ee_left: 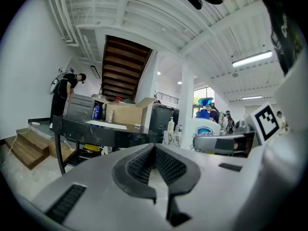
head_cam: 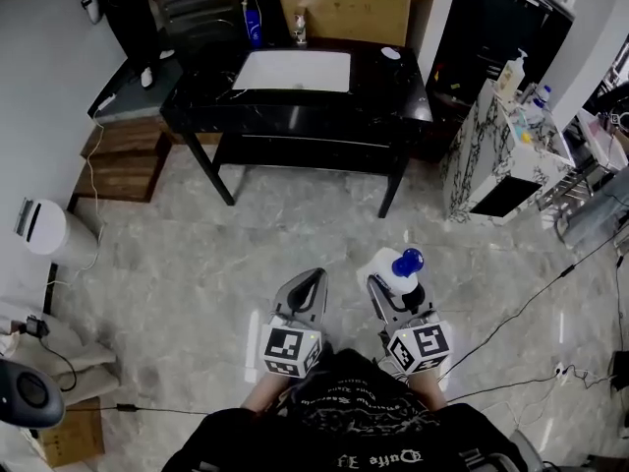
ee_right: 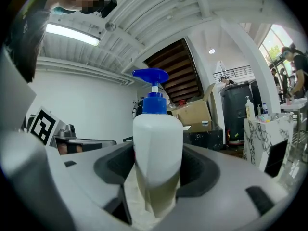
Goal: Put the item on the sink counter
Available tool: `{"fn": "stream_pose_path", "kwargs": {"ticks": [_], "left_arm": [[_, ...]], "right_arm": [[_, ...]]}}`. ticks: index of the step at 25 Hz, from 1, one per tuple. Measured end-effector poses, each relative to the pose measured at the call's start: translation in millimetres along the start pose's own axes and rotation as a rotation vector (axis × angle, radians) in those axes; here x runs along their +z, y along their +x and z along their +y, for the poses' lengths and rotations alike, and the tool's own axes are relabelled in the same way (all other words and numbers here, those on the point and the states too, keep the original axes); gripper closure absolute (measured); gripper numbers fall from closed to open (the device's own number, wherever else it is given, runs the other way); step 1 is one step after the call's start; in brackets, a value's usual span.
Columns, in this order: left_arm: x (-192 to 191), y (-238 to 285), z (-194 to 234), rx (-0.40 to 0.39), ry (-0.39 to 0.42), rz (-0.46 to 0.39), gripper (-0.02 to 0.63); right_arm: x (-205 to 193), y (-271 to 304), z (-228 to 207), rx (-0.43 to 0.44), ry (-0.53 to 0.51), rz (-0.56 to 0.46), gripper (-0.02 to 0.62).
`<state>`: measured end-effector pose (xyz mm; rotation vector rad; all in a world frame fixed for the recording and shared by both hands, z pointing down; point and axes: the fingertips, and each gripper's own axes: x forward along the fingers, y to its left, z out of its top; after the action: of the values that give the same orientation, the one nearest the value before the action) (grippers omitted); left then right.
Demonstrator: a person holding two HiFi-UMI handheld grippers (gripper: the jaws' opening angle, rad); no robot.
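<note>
Head view looks steeply down on a grey marbled floor (head_cam: pixel 197 264), with both grippers held low in front of the person's dark top. The right gripper (head_cam: pixel 398 288) has its jaws clamped on a spray bottle (head_cam: pixel 391 269), one pad pressing on each side of the body. The left gripper (head_cam: pixel 313 281) sits just beside it, its jaws closed together with nothing between them.

The spray bottle has a plain white body with rounded shoulders and a narrow neck. A blue collar sits on the neck, topped by a bright blue trigger head with its nozzle pointing to one side. In the right gripper view it stands upright between the pads, and the body fills the whole gap. The upper part looks opaque white, while the lower part near the pads shows a dull yellowish tint. The left gripper view catches its other face, which carries a blue label whose print is too small to read.

The spray bottle is in the air above the floor, well apart from the black table (head_cam: pixel 398 106) at the far end of the room. That table holds a white rectangular sink (head_cam: pixel 293 70) set into its top, with an open cardboard box (head_cam: pixel 344 13) behind it. Small bottles stand by the back edge of the sink. A white marbled cabinet (head_cam: pixel 482 165) stands to the right of the table, and a person in dark clothes (head_cam: pixel 133 13) stands at its far left corner
</note>
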<state>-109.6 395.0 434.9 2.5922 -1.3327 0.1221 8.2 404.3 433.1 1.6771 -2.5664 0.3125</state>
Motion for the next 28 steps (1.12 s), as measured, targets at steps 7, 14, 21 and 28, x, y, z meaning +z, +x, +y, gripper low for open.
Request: {"fn": "stream_pose_path", "kwargs": {"ticks": [7, 14, 21, 28], "left_arm": [[7.0, 22.7, 50.1, -0.035, 0.007, 0.003, 0.599], [7.4, 35.2, 86.4, -0.019, -0.009, 0.013, 0.599], [13.2, 75.8, 104.0, -0.009, -0.009, 0.020, 0.598], [22.4, 140.6, 135.3, 0.060, -0.015, 0.032, 0.599]], "right_arm": [[4.8, 50.5, 8.6, -0.032, 0.015, -0.027, 0.330], [-2.3, 84.5, 8.5, -0.043, 0.044, -0.006, 0.330], [2.9, 124.0, -21.0, -0.034, 0.046, -0.005, 0.330], [19.7, 192.3, -84.0, -0.009, 0.049, -0.013, 0.330]]}}
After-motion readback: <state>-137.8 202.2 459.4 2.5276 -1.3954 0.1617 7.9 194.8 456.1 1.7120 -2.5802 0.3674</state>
